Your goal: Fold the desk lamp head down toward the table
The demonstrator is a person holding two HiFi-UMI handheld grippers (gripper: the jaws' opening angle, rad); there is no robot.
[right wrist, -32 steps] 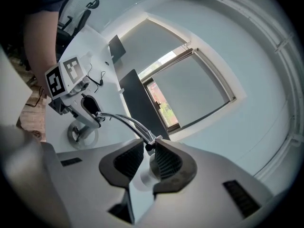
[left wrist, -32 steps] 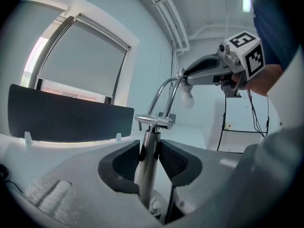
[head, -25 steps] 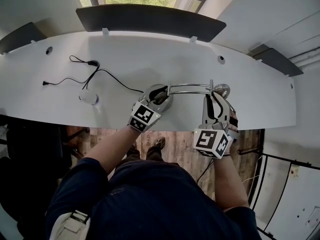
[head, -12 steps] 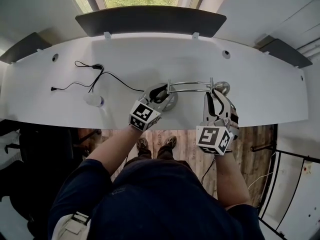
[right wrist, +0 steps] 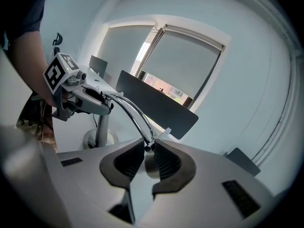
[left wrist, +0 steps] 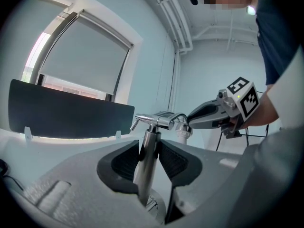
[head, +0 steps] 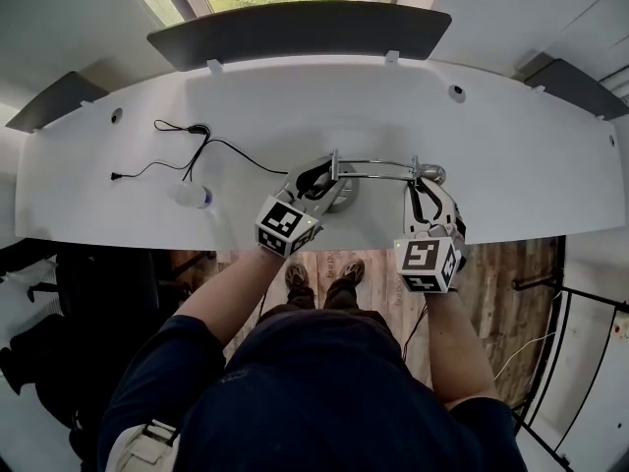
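A chrome desk lamp stands near the front edge of the white table. Its round base sits under my left gripper, which is shut on the upright post. Two thin chrome arm rods run right to the lamp head. My right gripper has that head between its jaws, which are closing on it. In the right gripper view the pads press on the head's joint, with the rods arching back to the post.
A black cable and a small white object lie on the table's left part. A dark divider panel stands along the far edge below a window. The person stands at the near edge, over wooden floor.
The right gripper has sunk with the lamp head and rolled. The left gripper has kept still on the post.
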